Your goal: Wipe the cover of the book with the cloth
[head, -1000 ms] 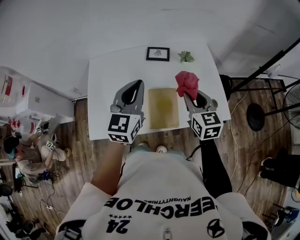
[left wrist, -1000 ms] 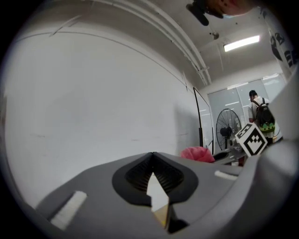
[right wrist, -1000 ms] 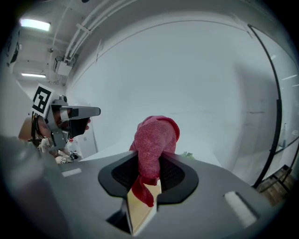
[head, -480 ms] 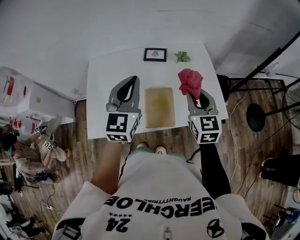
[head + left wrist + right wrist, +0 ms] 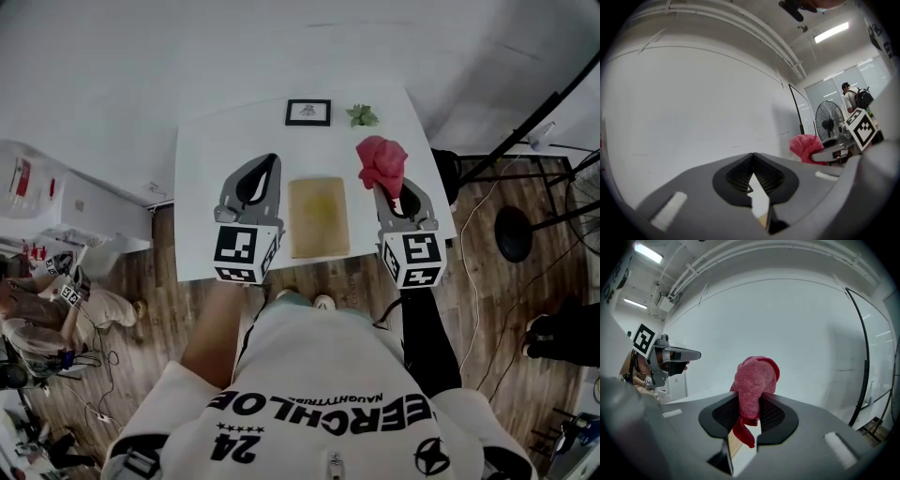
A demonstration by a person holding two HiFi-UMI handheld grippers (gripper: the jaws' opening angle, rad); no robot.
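A tan book lies flat on the white table, between my two grippers in the head view. My right gripper is shut on a red cloth that bunches up past its tips; in the right gripper view the cloth is pinched between the jaws, a tail hanging below. It is held to the right of the book, above the table. My left gripper hovers left of the book, its jaws closed tip to tip with nothing in them.
A small framed picture and a small green plant stand at the table's far edge. A black stand and cables are on the wooden floor to the right. A person crouches at far left on the floor.
Both grippers have drawn slightly back towards me and the right one with the cloth has shifted a little right, away from the book. The book has not moved.
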